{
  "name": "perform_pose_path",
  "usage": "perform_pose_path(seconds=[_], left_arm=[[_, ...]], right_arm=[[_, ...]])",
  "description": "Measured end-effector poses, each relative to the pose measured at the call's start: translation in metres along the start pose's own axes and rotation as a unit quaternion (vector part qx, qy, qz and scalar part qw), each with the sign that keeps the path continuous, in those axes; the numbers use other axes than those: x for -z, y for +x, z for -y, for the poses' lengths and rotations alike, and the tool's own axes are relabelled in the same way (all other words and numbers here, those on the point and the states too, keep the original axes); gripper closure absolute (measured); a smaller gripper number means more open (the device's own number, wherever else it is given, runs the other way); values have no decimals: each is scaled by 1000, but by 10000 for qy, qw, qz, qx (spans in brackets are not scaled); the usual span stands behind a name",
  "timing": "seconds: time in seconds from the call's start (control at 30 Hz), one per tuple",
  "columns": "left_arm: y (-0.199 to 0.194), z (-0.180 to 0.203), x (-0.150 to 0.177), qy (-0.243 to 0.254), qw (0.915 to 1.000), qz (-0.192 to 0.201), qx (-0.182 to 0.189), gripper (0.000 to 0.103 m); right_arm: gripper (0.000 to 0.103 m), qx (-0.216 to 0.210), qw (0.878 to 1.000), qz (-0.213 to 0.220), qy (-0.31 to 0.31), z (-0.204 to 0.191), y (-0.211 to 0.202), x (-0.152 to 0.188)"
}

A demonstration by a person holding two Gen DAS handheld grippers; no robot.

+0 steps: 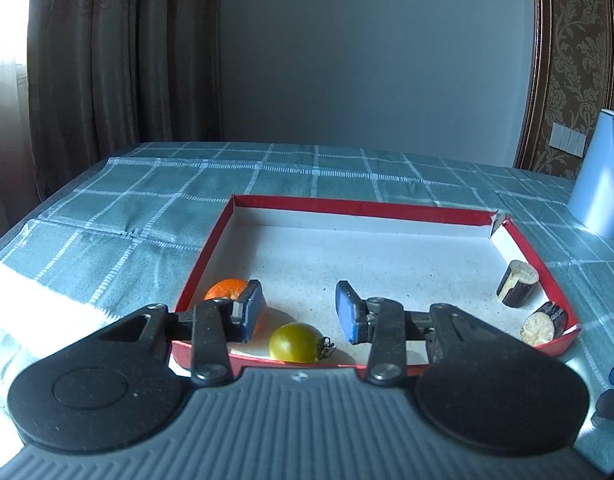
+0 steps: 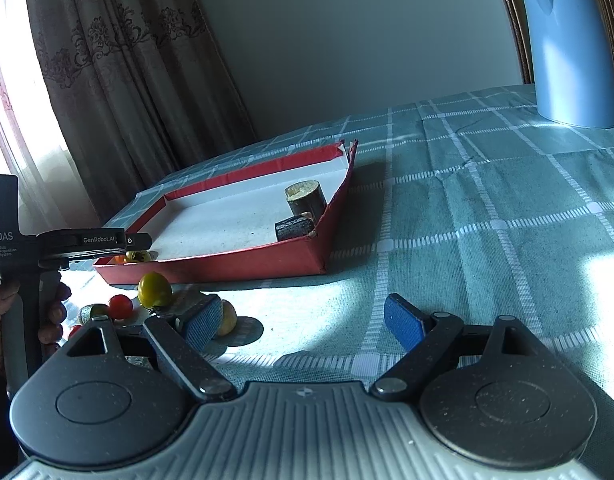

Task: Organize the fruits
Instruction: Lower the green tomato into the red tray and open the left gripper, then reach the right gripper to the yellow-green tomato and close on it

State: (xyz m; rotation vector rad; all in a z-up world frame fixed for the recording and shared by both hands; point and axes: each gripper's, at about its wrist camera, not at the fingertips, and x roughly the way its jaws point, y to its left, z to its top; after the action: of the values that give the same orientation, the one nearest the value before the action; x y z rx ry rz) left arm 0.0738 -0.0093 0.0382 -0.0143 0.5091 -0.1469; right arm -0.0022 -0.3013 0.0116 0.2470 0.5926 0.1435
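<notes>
My left tongs (image 1: 301, 314) hang released over the near edge of a shallow red-walled box (image 1: 359, 206) on the worktop (image 1: 147, 200), which wears a teal checked cloth. A yellow tomato (image 1: 295, 342) with its dark stalk lies on the box's white floor between my blue pads (image 1: 349, 312), touching neither. An orange (image 1: 227, 289) sits in the near left corner, partly behind my left-hand finger. Two cut pieces of dark-skinned eggplant (image 1: 517, 283) rest against the right wall, one upright, the other (image 1: 543, 322) on its side in the near corner.

My right tongs (image 2: 303, 326) hover released above bare cloth to the right of the box, grasping nothing. Outside the box, by its near wall, lie a second yellow tomato (image 2: 155, 290), a small red tomato (image 2: 120, 306) and a pale round fruit (image 2: 228, 317) partly hidden behind my finger. My left hand (image 2: 11, 320) grips the handle of the other device at the frame's edge. A pale blue kettle (image 2: 567, 48) stands at the far right of the worktop, and brown curtains (image 2: 119, 60) hang behind.
</notes>
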Motion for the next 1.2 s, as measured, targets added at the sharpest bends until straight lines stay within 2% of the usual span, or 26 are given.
perform_pose_path(seconds=[0.03,0.17,0.27,0.4,0.57,0.63,0.73,0.93,1.2], left_arm=[[-8,-3,-4,-46,10000,83,-31,61],[-40,-16,-9,-295,9984,386,-277,33],[-51,-25,2,-300,9976,353,-512,32],[-50,-37,27,-330,9957,26,-861,31],[-49,-50,51,-318,9917,100,-1240,29],[-51,-56,55,-384,9922,124,-1180,28],[-52,-59,56,-475,9924,176,-1118,20],[-51,-58,56,-439,9929,176,-1088,16],[-50,-66,56,-713,9920,146,-1035,16]], right_arm=[[15,-6,10000,-3,10,0,0,0],[15,-12,10000,-13,34,1,0,0],[15,-11,10000,-19,36,0,0,0],[14,4,10000,-42,25,0,1,0],[14,23,10000,-71,12,0,2,0],[14,28,10000,-85,10,-1,3,0],[14,41,9999,-108,0,-1,3,0],[14,66,9999,-122,-32,-2,5,0],[14,289,9985,-73,-460,-17,4,2]])
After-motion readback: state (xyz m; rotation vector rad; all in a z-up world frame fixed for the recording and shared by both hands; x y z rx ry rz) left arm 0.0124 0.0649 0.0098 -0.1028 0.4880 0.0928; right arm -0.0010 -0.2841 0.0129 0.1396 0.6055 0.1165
